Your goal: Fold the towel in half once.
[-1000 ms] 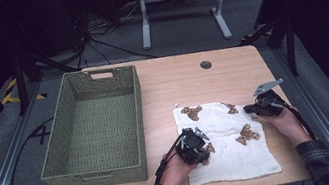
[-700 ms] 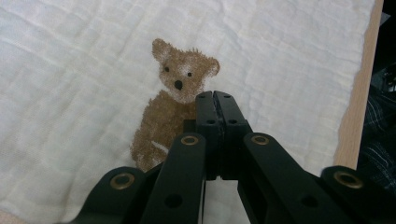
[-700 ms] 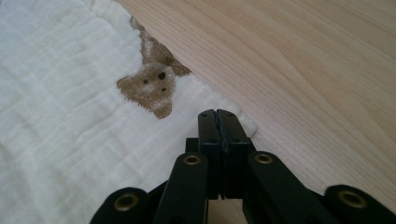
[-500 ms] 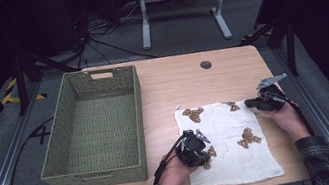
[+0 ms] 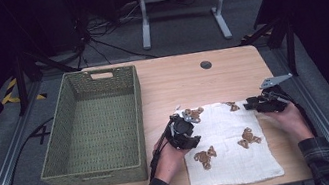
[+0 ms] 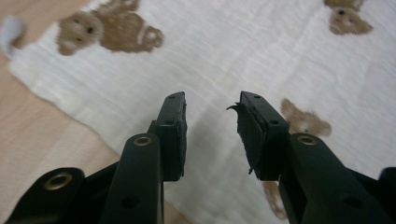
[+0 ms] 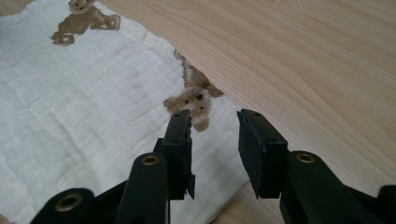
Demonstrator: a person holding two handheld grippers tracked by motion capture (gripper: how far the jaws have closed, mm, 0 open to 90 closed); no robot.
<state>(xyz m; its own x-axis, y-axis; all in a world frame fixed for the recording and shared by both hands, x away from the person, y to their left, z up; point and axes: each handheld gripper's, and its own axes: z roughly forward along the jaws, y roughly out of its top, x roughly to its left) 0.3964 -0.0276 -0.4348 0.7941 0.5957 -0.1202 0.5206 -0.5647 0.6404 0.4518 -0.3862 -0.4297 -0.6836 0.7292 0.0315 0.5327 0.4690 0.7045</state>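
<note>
A white cloth (image 5: 227,148) printed with brown teddy bears lies spread flat on the wooden table (image 5: 185,79), at the front right. My left gripper (image 5: 185,132) hovers over the cloth's left edge. In the left gripper view its jaws (image 6: 212,100) have just been opening and stand apart, nothing between them, with the cloth (image 6: 224,51) below. My right gripper (image 5: 251,105) sits at the cloth's far right corner. In the right gripper view its jaws (image 7: 215,116) have also just been opening, empty, over the cloth's edge (image 7: 93,107) by a bear print (image 7: 194,100).
A large woven green basket (image 5: 139,112) stands empty on the table's left half, close to my left hand. A small black round cap (image 5: 206,64) sits in the tabletop at the back. Bare wood (image 7: 303,60) lies beyond the cloth's right edge.
Both grippers' jaws have gone from shut to apart and let go of the cloth, which now lies flat. My left gripper has shifted a little away and up. The right has barely moved.
</note>
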